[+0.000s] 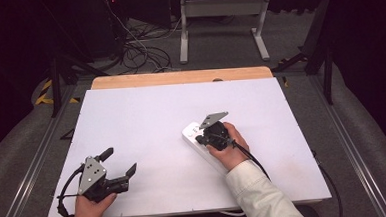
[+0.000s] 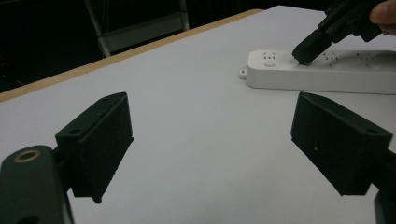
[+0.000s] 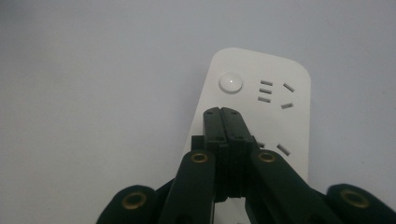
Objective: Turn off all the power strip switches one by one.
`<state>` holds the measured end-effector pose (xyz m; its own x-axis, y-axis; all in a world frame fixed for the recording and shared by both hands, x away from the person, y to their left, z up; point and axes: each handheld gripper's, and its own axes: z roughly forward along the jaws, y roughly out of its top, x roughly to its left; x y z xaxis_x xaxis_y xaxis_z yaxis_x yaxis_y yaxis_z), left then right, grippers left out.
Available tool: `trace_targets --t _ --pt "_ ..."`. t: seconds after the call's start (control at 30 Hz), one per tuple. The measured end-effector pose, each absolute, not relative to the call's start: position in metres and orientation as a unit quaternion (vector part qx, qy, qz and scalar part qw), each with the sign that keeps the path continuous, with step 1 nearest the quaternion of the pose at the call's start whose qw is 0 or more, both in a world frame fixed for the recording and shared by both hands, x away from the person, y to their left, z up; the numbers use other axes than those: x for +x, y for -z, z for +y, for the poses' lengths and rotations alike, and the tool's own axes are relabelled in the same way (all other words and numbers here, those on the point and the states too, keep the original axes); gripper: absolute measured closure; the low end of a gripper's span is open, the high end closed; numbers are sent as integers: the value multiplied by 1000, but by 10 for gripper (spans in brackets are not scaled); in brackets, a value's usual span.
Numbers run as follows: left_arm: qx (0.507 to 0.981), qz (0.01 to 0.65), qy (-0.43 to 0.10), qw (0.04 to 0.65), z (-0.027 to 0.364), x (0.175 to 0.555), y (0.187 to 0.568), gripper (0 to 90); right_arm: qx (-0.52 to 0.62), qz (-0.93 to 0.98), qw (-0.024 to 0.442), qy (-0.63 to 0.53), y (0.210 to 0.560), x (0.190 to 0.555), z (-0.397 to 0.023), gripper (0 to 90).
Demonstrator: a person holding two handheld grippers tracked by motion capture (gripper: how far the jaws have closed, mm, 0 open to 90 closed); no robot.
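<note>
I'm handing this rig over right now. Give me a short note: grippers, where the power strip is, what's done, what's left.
Right gripper: jaws shut, nothing between them, tips over the top of the white power strip, a little short of its round button. Whether the tips touch the strip is hard to tell.
Left gripper: jaws open, empty, near the front left of the white table, apart from the strip.
The power strip lies flat, right of the table's centre, with its button end away from the person.
Done: right gripper brought over the strip.
Left, most likely: move the shut tips onto the button and press it; nothing shows it pressed yet.
</note>
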<state>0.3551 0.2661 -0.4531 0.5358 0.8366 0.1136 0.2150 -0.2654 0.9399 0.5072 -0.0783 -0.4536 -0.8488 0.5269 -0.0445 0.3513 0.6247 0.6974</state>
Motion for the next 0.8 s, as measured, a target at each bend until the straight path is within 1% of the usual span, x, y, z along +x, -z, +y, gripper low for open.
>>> trace_targets --t 0.7,0.8 --pt "730 358 -322 486 266 355 453 134 249 896 117 -348 453 509 -77 900" --pt "730 358 -322 485 266 355 453 134 253 895 109 -352 454 510 -78 900"
